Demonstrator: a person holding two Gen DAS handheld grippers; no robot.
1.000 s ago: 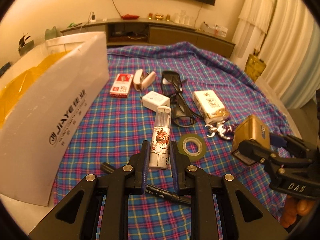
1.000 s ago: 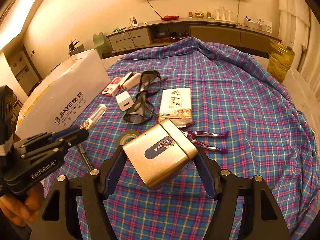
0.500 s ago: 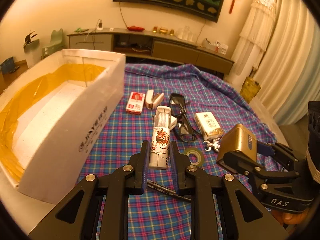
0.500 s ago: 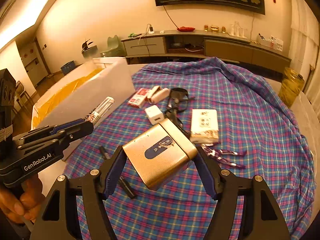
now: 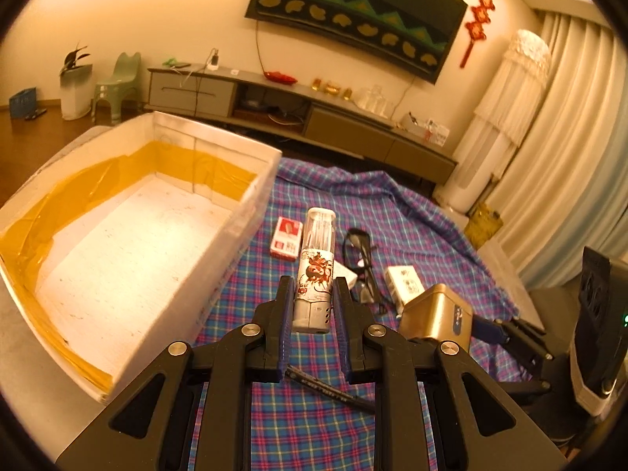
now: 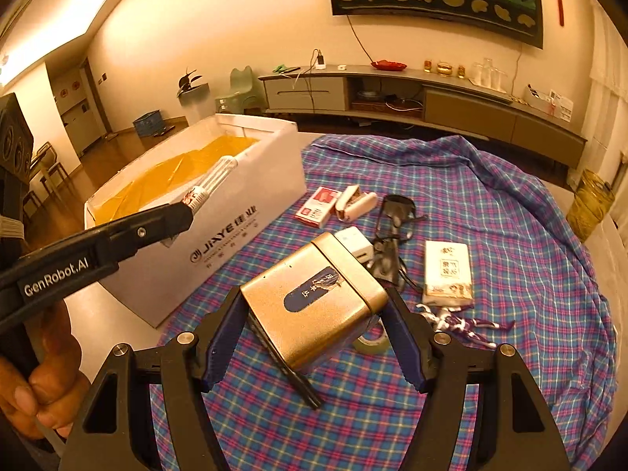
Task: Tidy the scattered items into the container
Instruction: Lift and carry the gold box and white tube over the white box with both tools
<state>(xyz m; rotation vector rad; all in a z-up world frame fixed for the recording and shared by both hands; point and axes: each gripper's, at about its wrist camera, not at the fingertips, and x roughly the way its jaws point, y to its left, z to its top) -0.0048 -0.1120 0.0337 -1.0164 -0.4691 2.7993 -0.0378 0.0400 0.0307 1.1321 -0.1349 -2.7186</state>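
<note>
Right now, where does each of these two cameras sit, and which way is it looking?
Left wrist view: sits on the left gripper, looking along its jaws, shut on a decorated tube, toward the white box and plaid cloth; no bare hand shows.
Right wrist view: sits on the right gripper, jaws shut on a gold tin, facing the same cloth; the person's hand shows holding the left gripper.
Both share the box, tube, tin, glasses and red pack.

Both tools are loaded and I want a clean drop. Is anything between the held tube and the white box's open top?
Nothing visible. The tube in the left tool is lifted beside the box, whose near wall is the only thing to clear; the inside looks bare.
</note>
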